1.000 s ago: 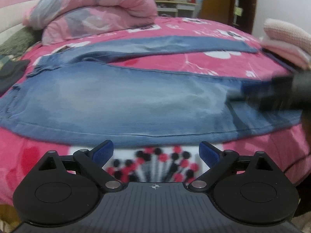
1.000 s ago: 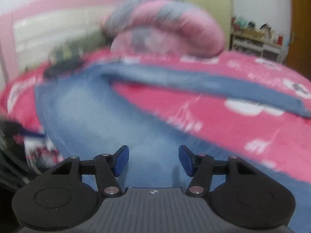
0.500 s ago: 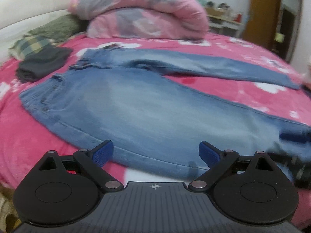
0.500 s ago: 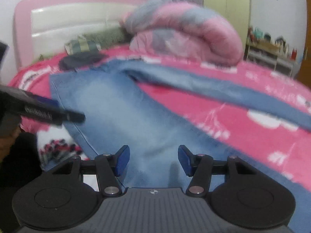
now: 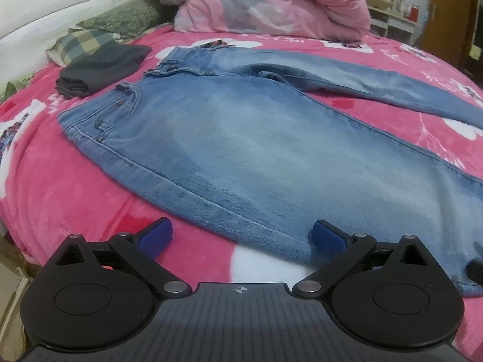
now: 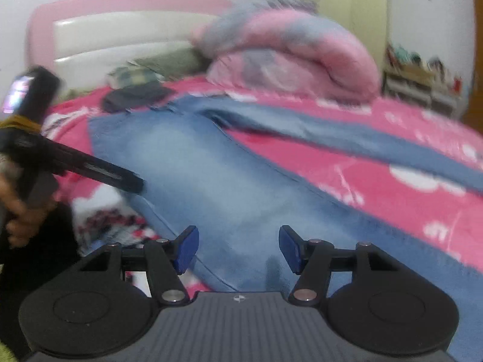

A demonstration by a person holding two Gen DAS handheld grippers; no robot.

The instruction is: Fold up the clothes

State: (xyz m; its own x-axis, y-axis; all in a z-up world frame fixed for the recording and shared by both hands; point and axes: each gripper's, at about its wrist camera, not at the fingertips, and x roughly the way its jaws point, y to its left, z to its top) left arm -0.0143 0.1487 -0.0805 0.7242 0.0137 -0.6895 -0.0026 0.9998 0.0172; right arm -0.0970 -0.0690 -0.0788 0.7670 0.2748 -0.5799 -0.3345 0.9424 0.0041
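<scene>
Jeans (image 5: pixel 256 150) are lying flat across the pink bed (image 5: pixel 60 187), waistband toward the headboard (image 5: pixel 60 30) end and legs splaying apart toward the far side, the nearer leg running along the near edge. The left gripper (image 5: pixel 241 236) is hovering with jaws wide over that leg's hem seam, and the right gripper (image 6: pixel 238 249) is likewise gaping above the same leg, though its view is blurred. A folded dark garment (image 5: pixel 99 69) is sitting beside the waistband, with a rolled pink quilt (image 5: pixel 271 3) behind it.

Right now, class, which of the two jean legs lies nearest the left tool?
The wide, faded leg running across the foreground, its hem edge just ahead of the open left tool. The other leg stretches away further back, toward the rolled pink quilt.
</scene>
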